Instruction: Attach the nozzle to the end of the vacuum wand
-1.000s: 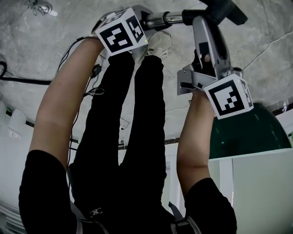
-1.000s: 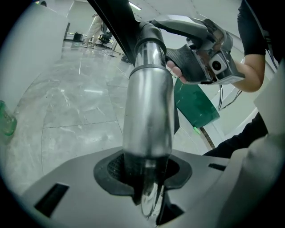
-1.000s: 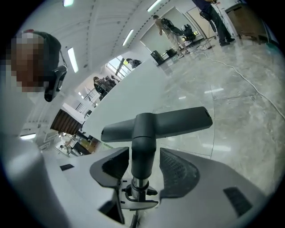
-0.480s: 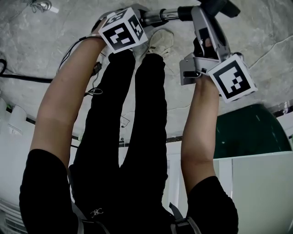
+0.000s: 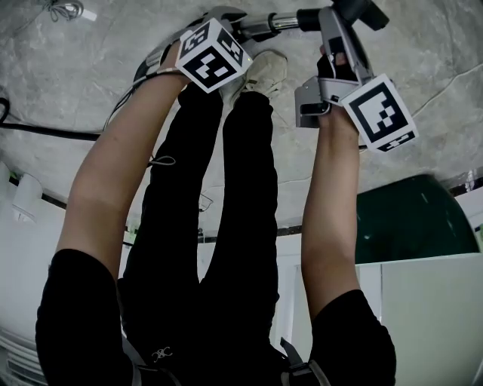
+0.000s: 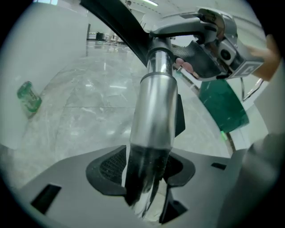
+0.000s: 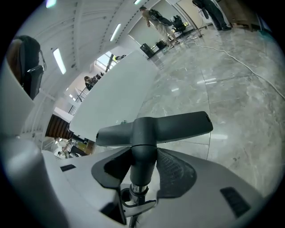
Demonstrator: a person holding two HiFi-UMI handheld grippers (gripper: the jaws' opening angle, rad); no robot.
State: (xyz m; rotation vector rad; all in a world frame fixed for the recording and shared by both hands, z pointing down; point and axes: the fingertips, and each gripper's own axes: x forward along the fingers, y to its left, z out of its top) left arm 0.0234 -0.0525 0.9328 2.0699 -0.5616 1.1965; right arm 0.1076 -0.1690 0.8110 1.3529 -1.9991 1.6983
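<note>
Left gripper (image 6: 144,176) lower, jaws opening round wand (image 6: 156,102)

The floor (image 5: 75,68) is grey, veined stone slabs with thin seams. In the head view a black cable (image 5: 45,130) runs across it at ten o'clock, a small white cord bundle (image 5: 64,10) lies at eleven, and a pale shoe (image 5: 264,71) stands on it at twelve. In the left gripper view a green bottle (image 6: 29,96) lies at nine o'clock. In the right gripper view a white cable (image 7: 240,62) trails at two.
</note>
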